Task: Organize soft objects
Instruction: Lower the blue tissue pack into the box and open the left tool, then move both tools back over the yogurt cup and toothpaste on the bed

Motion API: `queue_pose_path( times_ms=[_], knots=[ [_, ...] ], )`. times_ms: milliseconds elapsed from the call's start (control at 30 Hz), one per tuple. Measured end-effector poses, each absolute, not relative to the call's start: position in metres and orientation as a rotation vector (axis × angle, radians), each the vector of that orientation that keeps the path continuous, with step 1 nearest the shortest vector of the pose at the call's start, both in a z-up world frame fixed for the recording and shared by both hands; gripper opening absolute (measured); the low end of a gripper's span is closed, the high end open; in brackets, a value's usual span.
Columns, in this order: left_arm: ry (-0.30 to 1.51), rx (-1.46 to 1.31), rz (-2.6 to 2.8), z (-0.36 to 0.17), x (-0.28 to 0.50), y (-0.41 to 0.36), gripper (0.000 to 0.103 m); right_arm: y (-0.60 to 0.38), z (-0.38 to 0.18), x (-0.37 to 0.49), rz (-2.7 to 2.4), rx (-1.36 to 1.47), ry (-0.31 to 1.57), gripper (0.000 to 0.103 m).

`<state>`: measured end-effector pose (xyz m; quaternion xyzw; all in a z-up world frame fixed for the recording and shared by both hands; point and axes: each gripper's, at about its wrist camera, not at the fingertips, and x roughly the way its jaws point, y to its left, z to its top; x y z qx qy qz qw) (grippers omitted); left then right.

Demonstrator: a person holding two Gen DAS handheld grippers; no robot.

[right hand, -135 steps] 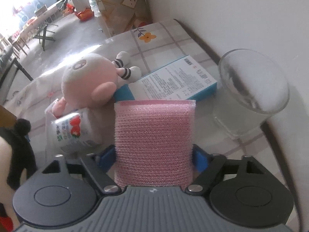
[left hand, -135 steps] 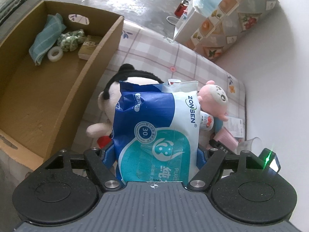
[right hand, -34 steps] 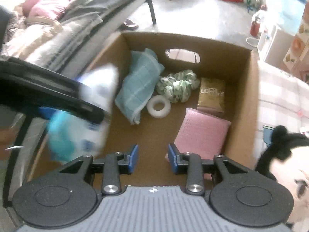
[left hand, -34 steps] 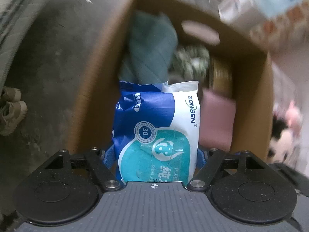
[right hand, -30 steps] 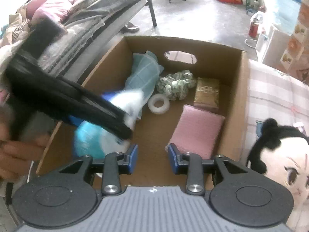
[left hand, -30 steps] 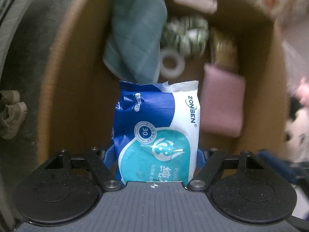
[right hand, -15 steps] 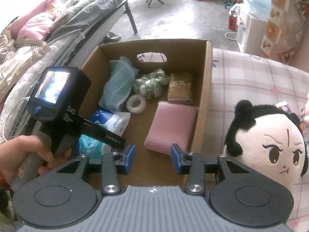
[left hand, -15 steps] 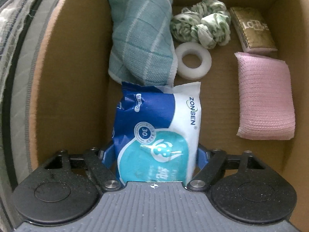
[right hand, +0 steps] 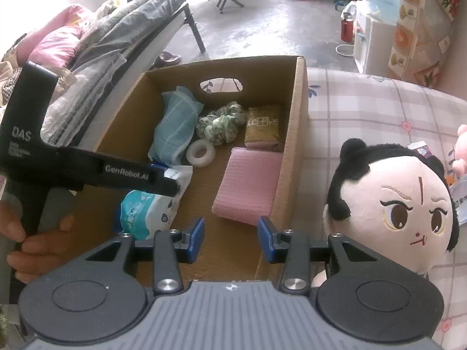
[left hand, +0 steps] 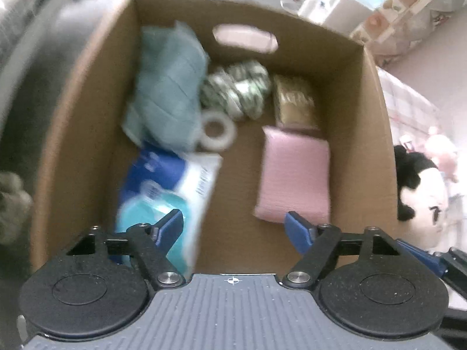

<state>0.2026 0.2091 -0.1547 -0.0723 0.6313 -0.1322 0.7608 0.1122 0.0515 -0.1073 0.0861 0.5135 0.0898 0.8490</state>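
Note:
The cardboard box [left hand: 376,122] [right hand: 297,110] holds a blue-and-teal wipes pack [left hand: 163,198] [right hand: 149,207], a pink sponge [left hand: 294,180] [right hand: 248,186], a teal cloth [left hand: 169,99] [right hand: 175,125], a green scrunchie [left hand: 236,90] [right hand: 221,125], a white tape ring [left hand: 217,131] [right hand: 200,152] and a gold packet [left hand: 293,105] [right hand: 262,127]. My left gripper [left hand: 233,227] is open and empty above the box floor, the wipes pack lying at its left finger. My right gripper [right hand: 230,237] is open and empty over the box's near edge. A black-haired plush doll [right hand: 400,204] [left hand: 420,192] lies right of the box.
The box stands on a checked pink-and-white tablecloth [right hand: 379,102]. A pink plush [right hand: 461,145] and a small pack lie beyond the doll at the far right. A cot with bedding [right hand: 96,58] stands left of the box. The left view is blurred.
My left gripper has opened and let go of the wipes pack, which now lies in the box, and has lifted back. My right gripper has drawn back toward the doll.

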Motion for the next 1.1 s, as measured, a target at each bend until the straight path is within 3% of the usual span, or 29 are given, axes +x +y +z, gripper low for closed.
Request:
queue_pose_path(
  times_ms=[167, 500, 767, 867, 1100],
  knots=[
    [1.453, -0.203, -0.280, -0.191, 0.213, 0.209, 0.064, 0.048, -0.104, 0.109, 0.167, 0.176, 1.068, 0.043],
    [1.388, -0.212, -0.161, -0.197, 0.223, 0.230, 0.065, 0.037, -0.105, 0.103, 0.144, 0.196, 1.071, 0.043],
    [1.301, -0.115, -0.211, -0.161, 0.211, 0.206, 0.080, 0.021, -0.099, 0.096, 0.162, 0.272, 1.051, 0.044],
    [1.285, -0.113, -0.213, -0.136, 0.200, 0.199, 0.080, 0.008, -0.092, 0.090, 0.169, 0.313, 1.027, 0.073],
    [1.232, -0.130, -0.161, -0.075, 0.166, 0.169, 0.081, -0.036, -0.078, 0.069, 0.224, 0.389, 0.938, 0.076]
  ],
)
